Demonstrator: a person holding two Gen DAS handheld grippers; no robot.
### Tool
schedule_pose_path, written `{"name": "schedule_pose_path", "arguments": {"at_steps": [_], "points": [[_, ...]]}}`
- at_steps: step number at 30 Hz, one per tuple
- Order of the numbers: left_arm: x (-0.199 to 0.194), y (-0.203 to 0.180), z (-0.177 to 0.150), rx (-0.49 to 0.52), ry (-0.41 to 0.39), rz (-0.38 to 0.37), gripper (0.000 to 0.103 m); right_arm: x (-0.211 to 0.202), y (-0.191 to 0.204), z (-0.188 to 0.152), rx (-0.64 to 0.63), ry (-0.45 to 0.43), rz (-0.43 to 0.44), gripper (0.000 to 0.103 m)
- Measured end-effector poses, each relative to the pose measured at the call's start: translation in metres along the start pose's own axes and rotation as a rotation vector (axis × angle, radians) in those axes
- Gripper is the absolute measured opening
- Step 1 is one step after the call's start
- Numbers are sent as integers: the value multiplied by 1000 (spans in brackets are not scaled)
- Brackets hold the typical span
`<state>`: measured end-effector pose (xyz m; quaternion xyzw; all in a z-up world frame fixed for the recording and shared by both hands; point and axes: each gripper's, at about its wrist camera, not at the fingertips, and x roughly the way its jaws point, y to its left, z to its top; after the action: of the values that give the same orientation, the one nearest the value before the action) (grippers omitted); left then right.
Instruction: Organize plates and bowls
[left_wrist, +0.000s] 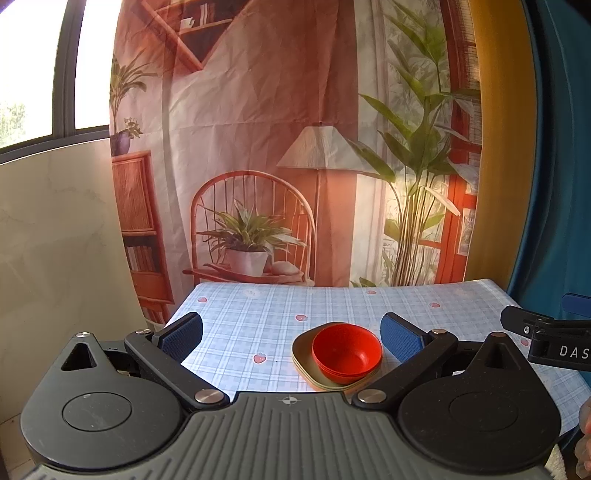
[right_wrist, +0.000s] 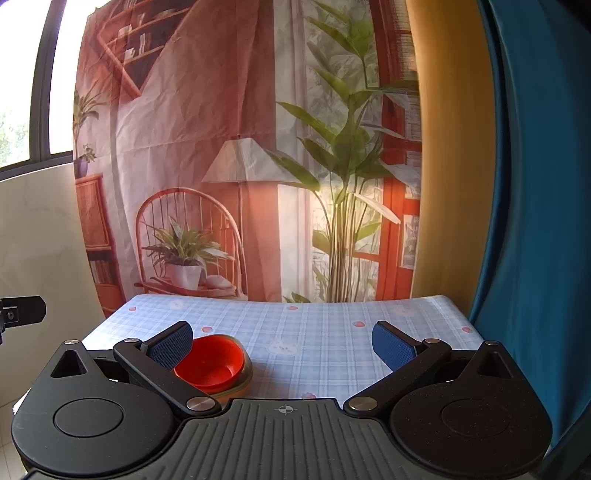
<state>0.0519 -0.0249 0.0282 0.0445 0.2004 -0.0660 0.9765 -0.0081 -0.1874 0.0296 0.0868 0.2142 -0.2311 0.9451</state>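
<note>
Only the left view shows plates (left_wrist: 306, 363) under red bowls (left_wrist: 346, 350) clearly.

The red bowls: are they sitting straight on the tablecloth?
No, the red bowls sit nested on a stack of pale plates, which rest on the checked tablecloth.

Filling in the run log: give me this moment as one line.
left gripper: open, empty | right gripper: open, empty | red bowls: nested on stacked plates | table: nothing else on it
</note>
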Motion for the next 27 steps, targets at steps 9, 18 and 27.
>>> {"name": "schedule_pose_path", "arguments": {"at_steps": [9,18,27], "points": [[-1,4,0,-13,-3,2,103,2,1,-1,7,10,-2,103],[0,2,-1,-7,3,-3,103,5,1,-3,10,15,-2,103],[3,2,-3,-5,17,-13,103,7,3,-9,15,27,-7,103]]}}
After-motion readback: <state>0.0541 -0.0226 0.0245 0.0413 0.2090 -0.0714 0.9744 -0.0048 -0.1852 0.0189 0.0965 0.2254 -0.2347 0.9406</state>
